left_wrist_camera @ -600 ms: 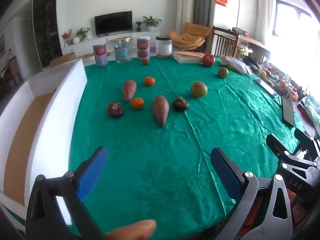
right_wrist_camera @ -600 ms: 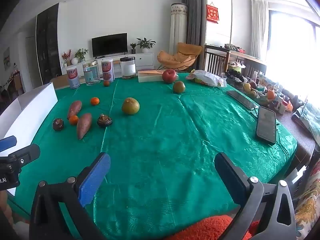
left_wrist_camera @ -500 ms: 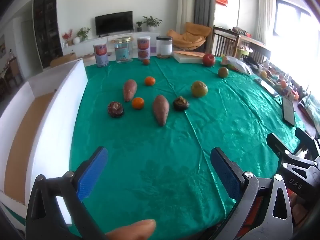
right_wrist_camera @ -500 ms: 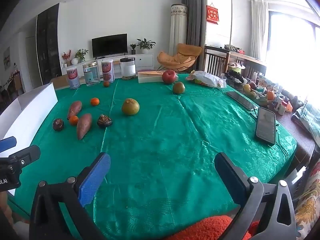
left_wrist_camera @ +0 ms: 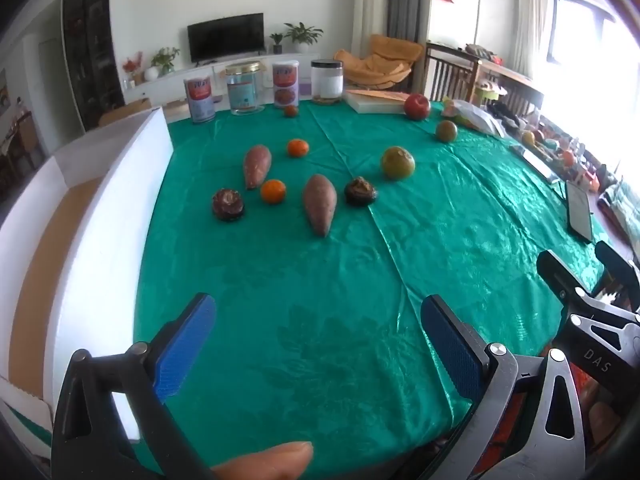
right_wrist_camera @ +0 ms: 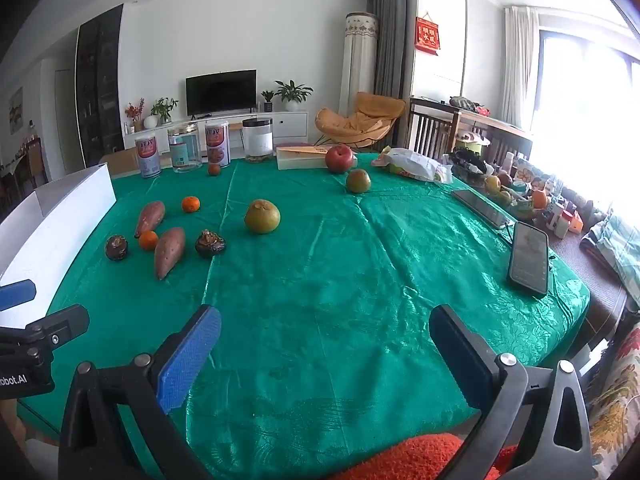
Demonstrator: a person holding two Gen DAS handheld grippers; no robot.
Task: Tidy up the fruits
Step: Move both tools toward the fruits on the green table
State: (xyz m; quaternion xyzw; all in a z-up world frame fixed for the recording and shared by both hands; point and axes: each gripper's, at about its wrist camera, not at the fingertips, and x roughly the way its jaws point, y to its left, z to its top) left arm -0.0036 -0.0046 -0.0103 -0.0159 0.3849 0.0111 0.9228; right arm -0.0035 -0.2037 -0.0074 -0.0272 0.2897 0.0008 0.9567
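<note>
Nothing moved; both tongs (left_wrist_camera: 318, 338) (right_wrist_camera: 325, 350) hover wide apart, empty.

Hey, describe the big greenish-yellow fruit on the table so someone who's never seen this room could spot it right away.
Start at the green tablecloth and find the cluster of sweet potatoes and oranges near the white box. Just right of that cluster, alone in open cloth, sits the greenish-yellow fruit. It is rounder and larger than its neighbours, and the only one that colour there.

"DAS" on right claw (left_wrist_camera: 596, 354)
</note>
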